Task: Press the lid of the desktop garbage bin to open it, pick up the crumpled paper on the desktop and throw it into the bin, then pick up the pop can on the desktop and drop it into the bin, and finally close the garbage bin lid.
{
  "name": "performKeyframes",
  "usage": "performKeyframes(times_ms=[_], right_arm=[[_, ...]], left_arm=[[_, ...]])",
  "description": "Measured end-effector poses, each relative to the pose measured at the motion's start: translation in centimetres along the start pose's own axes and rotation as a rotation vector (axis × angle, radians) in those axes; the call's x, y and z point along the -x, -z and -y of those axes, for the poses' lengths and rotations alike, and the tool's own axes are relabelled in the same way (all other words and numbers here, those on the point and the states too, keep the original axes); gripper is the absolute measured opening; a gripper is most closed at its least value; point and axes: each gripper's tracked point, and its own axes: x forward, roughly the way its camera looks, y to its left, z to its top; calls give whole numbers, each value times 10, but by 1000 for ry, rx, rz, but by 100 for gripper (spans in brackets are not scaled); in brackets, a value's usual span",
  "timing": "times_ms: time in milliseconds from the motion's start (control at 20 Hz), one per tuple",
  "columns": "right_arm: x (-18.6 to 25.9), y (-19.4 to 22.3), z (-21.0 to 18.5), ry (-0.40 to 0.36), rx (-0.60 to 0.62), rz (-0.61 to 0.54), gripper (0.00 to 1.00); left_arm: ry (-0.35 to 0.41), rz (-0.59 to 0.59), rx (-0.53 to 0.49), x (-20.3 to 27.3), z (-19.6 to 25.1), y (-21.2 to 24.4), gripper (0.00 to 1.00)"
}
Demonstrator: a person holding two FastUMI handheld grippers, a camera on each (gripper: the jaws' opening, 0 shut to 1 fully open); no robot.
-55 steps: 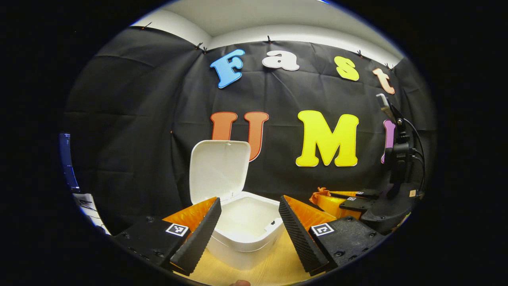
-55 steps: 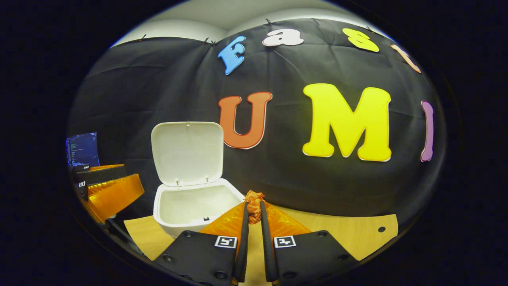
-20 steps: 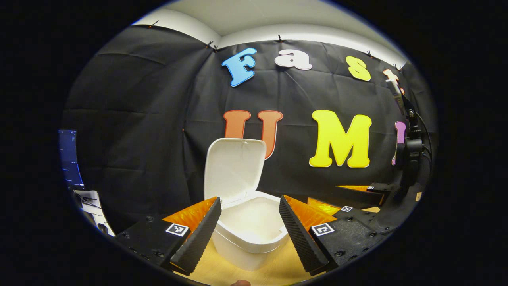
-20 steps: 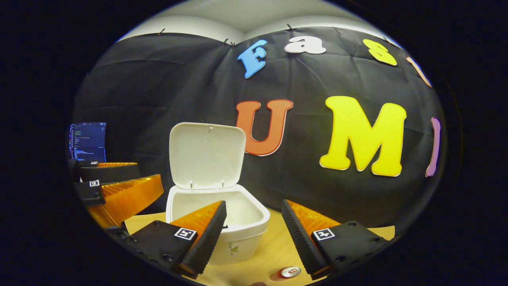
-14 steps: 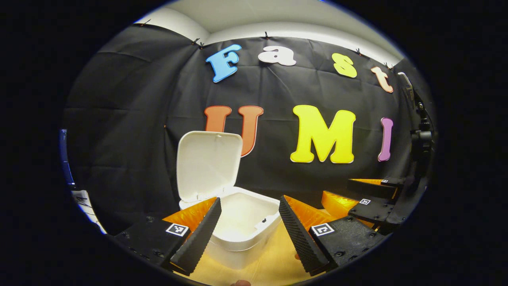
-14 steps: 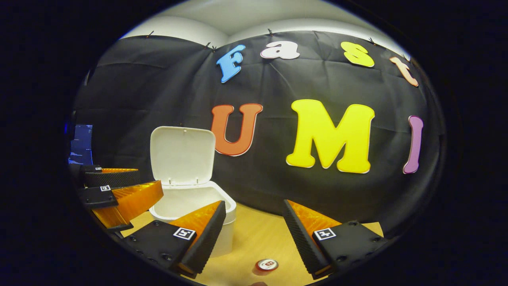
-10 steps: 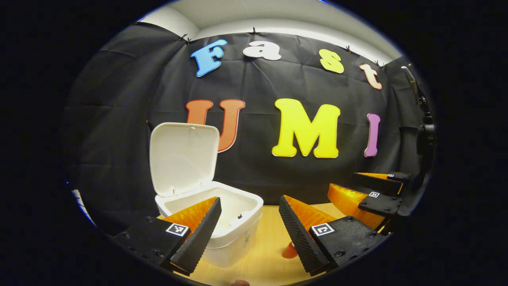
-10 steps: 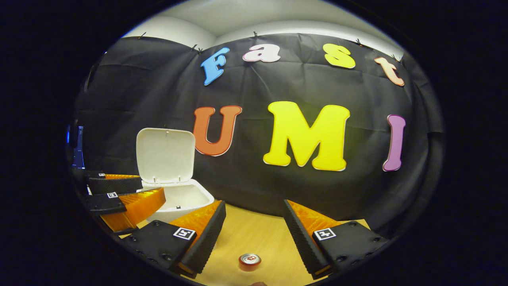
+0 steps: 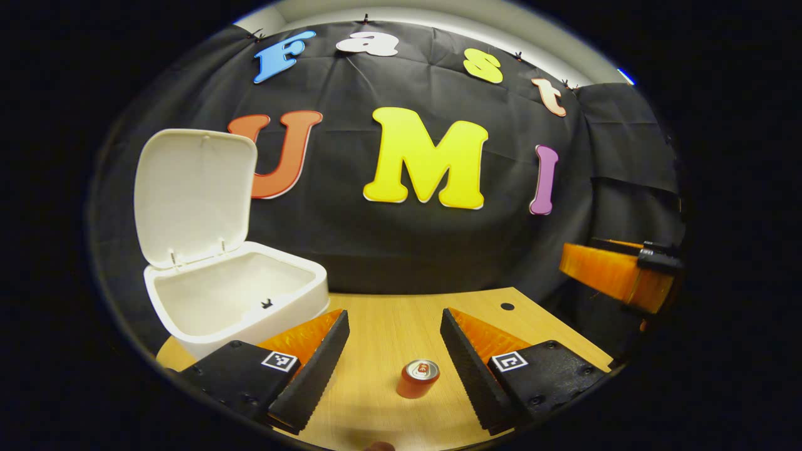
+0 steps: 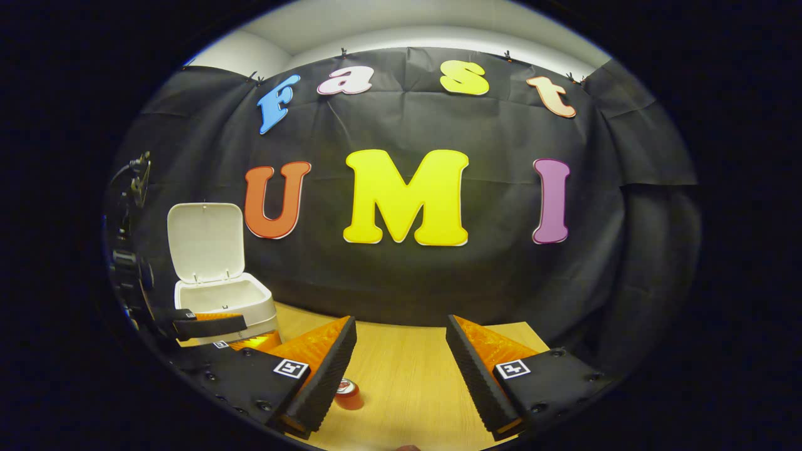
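Two grippers are operating above a wooden desk [image 9: 388, 313]. Left gripper [image 9: 391, 351]: the jaws are standing wide apart and holding nothing. The pop can [image 9: 418, 378] is standing upright on the desk between these jaws, nearer the right finger, touching neither. The bin [image 9: 232, 300] is sitting beyond the left finger, with its lid [image 9: 191, 194] raised upright. Right gripper [image 10: 401, 360]: the jaws are likewise standing spread and empty. In the right gripper view, the pop can [image 10: 348, 394] is showing just beside the left finger, and the bin [image 10: 222, 300] is sitting well off to the left.
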Motion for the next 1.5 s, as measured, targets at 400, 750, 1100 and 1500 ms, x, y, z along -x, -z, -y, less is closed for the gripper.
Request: performKeyframes(times_ms=[400,750,1100,1500], right_arm=[[25,8,37,117,13,-25,92],[43,14,54,187,29,-56,92],[48,17,52,196,40,-73,92],[45,16,47,169,21,-70,92]], left_arm=[[85,-140,-6,-52,24,89,97],[106,-223,-11,-84,26,138,97],[107,-318,-44,-105,28,182,99],[97,-294,-111,-94,23,172,84]])
